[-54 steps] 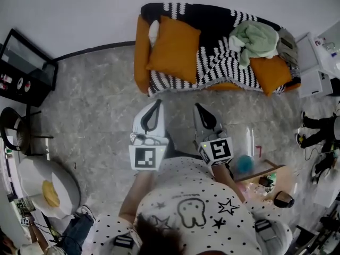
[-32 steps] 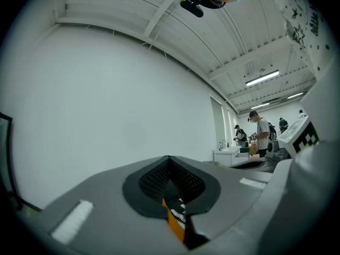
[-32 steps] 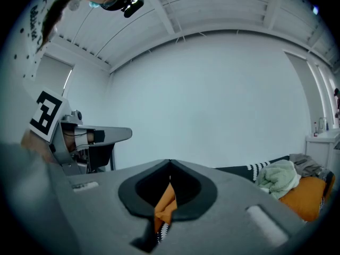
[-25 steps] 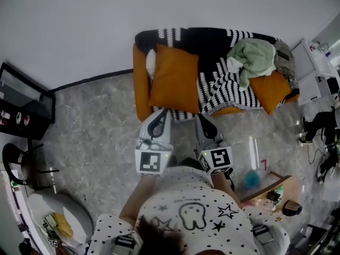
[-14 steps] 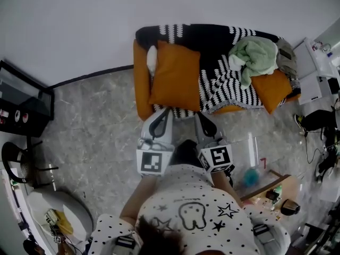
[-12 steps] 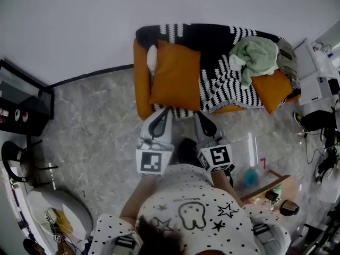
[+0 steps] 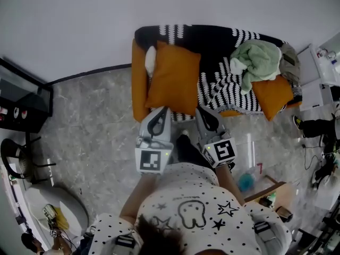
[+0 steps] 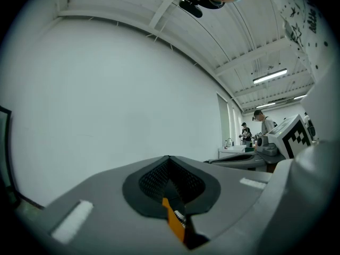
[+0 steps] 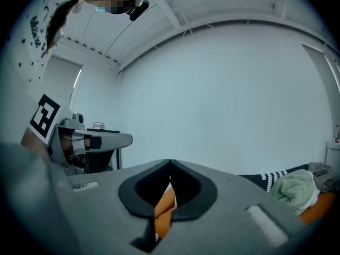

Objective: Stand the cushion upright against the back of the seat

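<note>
A large orange cushion (image 7: 172,78) lies flat on the left part of the sofa seat (image 7: 139,89), which is draped with a black-and-white striped throw (image 7: 220,86). My left gripper (image 7: 160,111) is shut and empty, its tip at the cushion's near edge. My right gripper (image 7: 201,112) is shut and empty too, just right of the cushion's near corner, over the throw's edge. In the left gripper view the jaws (image 8: 170,159) meet, with a sliver of orange cushion (image 8: 173,223) showing below them. The right gripper view shows the same: jaws (image 9: 170,164) together, orange cushion (image 9: 166,206) behind.
A second orange cushion (image 7: 272,95) and a green cloth (image 7: 256,56) lie on the sofa's right part. A small white pillow (image 7: 151,60) sits by the left arm. A black cabinet (image 7: 21,97) stands at left, white equipment (image 7: 319,81) at right, and a clear box (image 7: 247,145) near my right.
I have stepped closer to the sofa. Both grippers moved forward together, from the floor short of the seat to its front edge, and stayed shut.
</note>
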Available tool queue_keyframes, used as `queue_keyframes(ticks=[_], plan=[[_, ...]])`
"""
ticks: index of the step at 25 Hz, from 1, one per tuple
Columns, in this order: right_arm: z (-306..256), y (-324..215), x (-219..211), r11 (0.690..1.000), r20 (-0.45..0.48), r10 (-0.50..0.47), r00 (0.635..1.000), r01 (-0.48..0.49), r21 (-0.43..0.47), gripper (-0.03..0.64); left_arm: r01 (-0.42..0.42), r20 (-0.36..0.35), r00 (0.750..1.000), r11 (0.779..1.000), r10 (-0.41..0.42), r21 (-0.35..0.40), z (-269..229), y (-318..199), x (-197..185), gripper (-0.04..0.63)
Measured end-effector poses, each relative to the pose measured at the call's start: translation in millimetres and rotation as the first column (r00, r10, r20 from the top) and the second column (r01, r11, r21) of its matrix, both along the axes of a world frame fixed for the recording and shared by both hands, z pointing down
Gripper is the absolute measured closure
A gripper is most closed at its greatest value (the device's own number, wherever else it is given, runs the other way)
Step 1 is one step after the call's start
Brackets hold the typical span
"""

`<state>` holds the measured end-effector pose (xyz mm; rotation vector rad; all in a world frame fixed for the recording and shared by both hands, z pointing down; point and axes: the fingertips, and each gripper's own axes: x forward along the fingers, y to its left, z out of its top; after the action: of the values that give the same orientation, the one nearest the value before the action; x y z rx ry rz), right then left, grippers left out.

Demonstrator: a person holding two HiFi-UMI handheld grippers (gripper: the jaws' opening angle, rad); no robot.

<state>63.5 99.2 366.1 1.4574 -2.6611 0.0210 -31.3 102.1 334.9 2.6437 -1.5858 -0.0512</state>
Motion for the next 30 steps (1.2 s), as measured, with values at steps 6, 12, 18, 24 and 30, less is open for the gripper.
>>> queue_keyframes(ticks=[6, 12, 18, 24, 30], plan=[[-6, -36, 16, 0.999, -0.032, -0.05, 0.998, 0.05, 0.017, 0.618, 0.008, -0.015, 1.0, 1.0, -0.008, 0.017, -3, -34, 25, 0.598], [5, -53, 30, 0.998, -0.031, -0.066, 0.997, 0.066, -0.004, 0.618, 0.032, -0.019, 0.999, 0.999, -0.032, 0.018, -1, -63, 44, 0.598], [9, -80, 49, 0.995, -0.012, -0.094, 0.996, 0.093, -0.03, 0.618, 0.072, -0.02, 0.997, 0.997, -0.072, 0.016, -4, -90, 60, 0.598], [13, -97, 62, 0.992, 0.001, -0.118, 0.993, 0.118, -0.035, 0.618, 0.132, -0.006, 0.991, 0.991, -0.132, 0.011, -3, -102, 65, 0.598], [17, -104, 69, 0.991, 0.009, -0.124, 0.992, 0.124, -0.043, 0.618, 0.164, 0.011, 0.986, 0.986, -0.165, 0.008, 3, -108, 68, 0.598]])
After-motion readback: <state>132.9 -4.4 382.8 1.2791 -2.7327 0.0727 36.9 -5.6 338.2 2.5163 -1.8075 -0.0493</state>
